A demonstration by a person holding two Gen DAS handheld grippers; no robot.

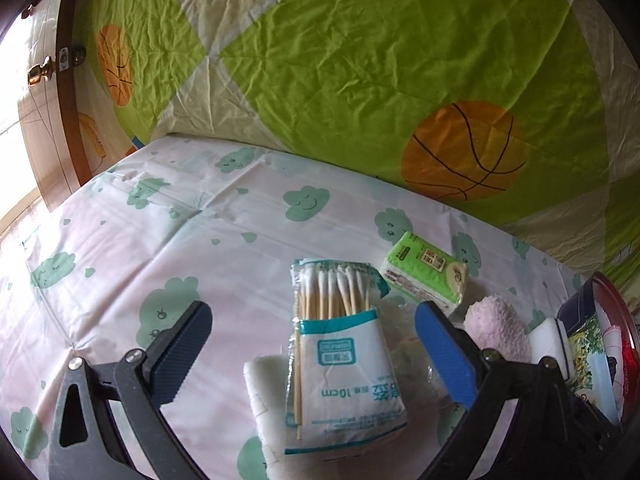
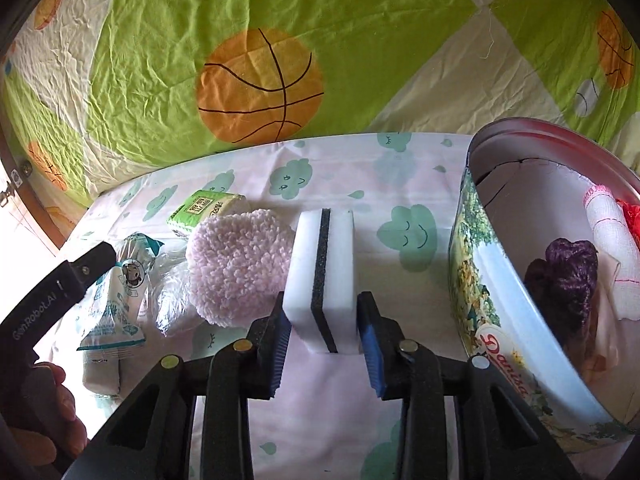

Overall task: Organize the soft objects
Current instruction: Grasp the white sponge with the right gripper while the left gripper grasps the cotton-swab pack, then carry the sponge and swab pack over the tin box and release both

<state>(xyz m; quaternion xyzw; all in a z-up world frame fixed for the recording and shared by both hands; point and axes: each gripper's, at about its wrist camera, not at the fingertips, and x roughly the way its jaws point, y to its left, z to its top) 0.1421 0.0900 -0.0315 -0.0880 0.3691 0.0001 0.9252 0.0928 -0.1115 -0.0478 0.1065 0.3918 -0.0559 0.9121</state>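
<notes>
Closing my right jaws (image 2: 323, 330) squarely on the sponge (image 2: 323, 272), mid-frame on the bed sheet (image 2: 400, 152), I should squeeze lightly, then lift toward the tin (image 2: 472, 280) at right. They flank it, angled downward; firm contact is unclear. My left jaws (image 1: 316, 354) hover wide open over the cotton swabs (image 1: 340, 344), holding nothing.

cotton swab packet (image 1: 344, 364), near the bench's front edge: "10cm" printed on its white lower panel, reading upside down; other characters there too small to make out. left tongs' black arm (image 2: 48, 304): "genrobot.ai" in pale lettering. round tin (image 2: 500, 320) at the right edge: red script "danisa" on its wall. green tissue pack (image 1: 424, 268): label characters, unreadable.
</notes>
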